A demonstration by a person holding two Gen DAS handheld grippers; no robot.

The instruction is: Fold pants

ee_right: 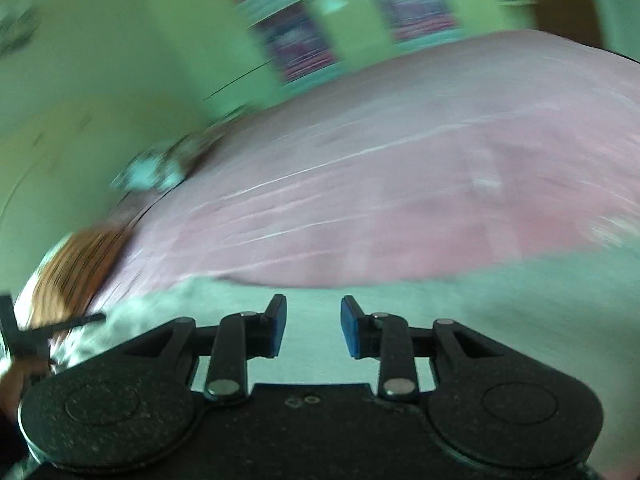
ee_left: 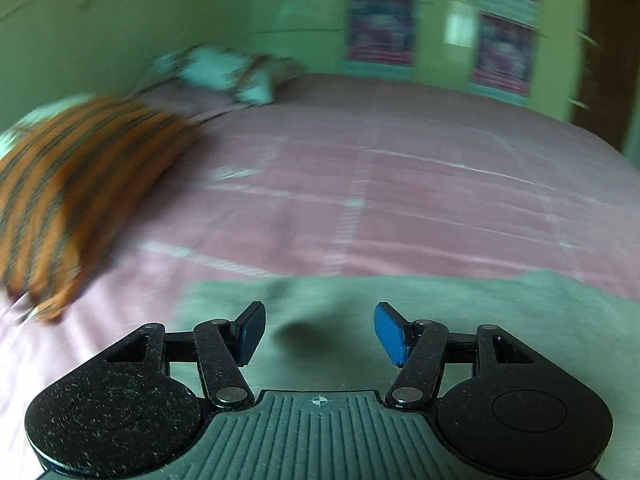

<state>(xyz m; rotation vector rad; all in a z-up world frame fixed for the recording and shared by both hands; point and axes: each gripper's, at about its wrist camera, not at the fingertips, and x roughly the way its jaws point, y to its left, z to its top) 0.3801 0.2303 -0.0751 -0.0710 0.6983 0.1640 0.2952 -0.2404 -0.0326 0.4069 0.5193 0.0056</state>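
Both claws are released, nothing between the pads. Left claw [ee_left: 319, 332] and right claw [ee_right: 313, 326] each hover over the pale green pants [ee_left: 400, 320], which lie spread directly under and ahead of the fingertips on the pink bed [ee_left: 400, 184].

Risks, as I judge them: heavy motion blur suggests fast movement, so a pinch could miss the hem or grab the bedsheet too; uneven grabs would skew the fold.

Orange striped cloth [ee_left: 68, 200] sits far left of the left claw. Pants outline, waistband and legs are unreadable; edges cut off below both claws.
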